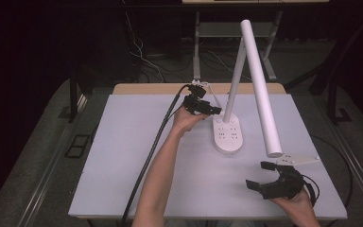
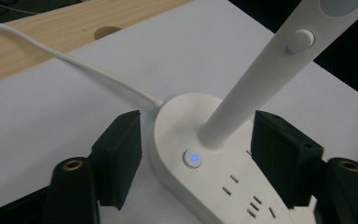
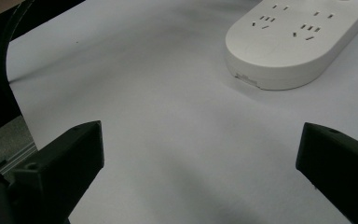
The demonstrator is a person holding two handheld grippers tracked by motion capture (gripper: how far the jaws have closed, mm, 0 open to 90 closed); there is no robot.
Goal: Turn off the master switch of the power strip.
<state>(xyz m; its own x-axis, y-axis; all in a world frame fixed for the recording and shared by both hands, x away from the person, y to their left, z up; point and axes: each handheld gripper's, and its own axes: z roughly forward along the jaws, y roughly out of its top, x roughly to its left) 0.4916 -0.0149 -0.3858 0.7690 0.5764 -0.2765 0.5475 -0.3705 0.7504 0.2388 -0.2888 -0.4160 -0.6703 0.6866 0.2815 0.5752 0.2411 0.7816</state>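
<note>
My left claw (image 2: 193, 158) stands apart, its matte black jaws flanking the lamp base (image 2: 200, 172) without pressing it: a smooth, white, rounded plastic slab with socket slots and a glowing blue button (image 2: 192, 157) between the jaws. The round stem (image 2: 251, 93) rises just ahead, cut off above. My right claw (image 3: 200, 163) gapes wide over the bare bench (image 3: 168, 116), the base's far end beyond it.
</note>
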